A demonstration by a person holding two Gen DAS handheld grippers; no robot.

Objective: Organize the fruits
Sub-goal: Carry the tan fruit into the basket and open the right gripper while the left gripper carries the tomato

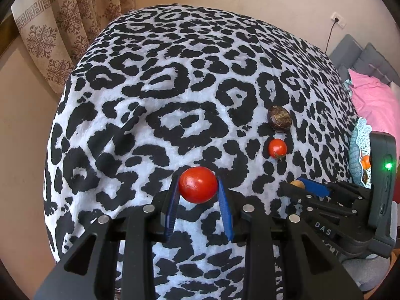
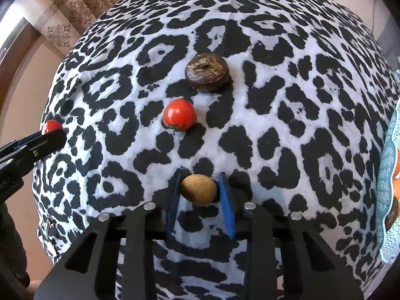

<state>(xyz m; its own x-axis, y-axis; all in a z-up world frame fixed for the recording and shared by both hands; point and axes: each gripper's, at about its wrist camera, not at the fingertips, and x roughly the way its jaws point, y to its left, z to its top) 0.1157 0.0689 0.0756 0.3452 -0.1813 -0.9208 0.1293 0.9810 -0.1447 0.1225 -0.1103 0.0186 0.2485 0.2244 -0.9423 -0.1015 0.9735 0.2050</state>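
Two hand-held claws work over a desk [image 1: 160,80] draped in a black-and-white leopard-print cloth. The left claw [image 1: 198,187] pinches a large red tomato [image 1: 198,184] between its blue fingers [image 1: 225,210]; both pads sit against the fruit's sides.

The right claw [image 2: 199,190] frames a tan, egg-shaped fruit [image 2: 199,189] between its blue fingers [image 2: 226,207]. The pads lie just beside the fruit on both sides; whether they press it cannot be told. From the left wrist camera, that claw [image 1: 306,186] shows at the right, low over the cloth, with the tan fruit [image 1: 297,183] peeking past its blue tip.

Two more fruits lie loose on the cloth, farther off. A small tomato [image 2: 179,115] rests beyond the tan fruit and a little to its left, stem end down. Beyond it, slightly right, sits a dark brown round fruit [image 2: 207,76] with a dry, ragged crown. The two are near each other but apart; in the left view the small tomato [image 1: 277,148] lies just nearer than the brown fruit [image 1: 279,119].

At the desk's right edge stands a pale blue lacy basket [image 2: 387,175] with orange and brown fruit partly in view inside. At the far left of the right wrist view the left claw [image 2: 37,140] shows with its tomato [image 2: 51,126].

A patterned beige curtain [image 1: 57,32] hangs behind the desk at the left, and a pink pillow [image 1: 375,100] lies at the right.
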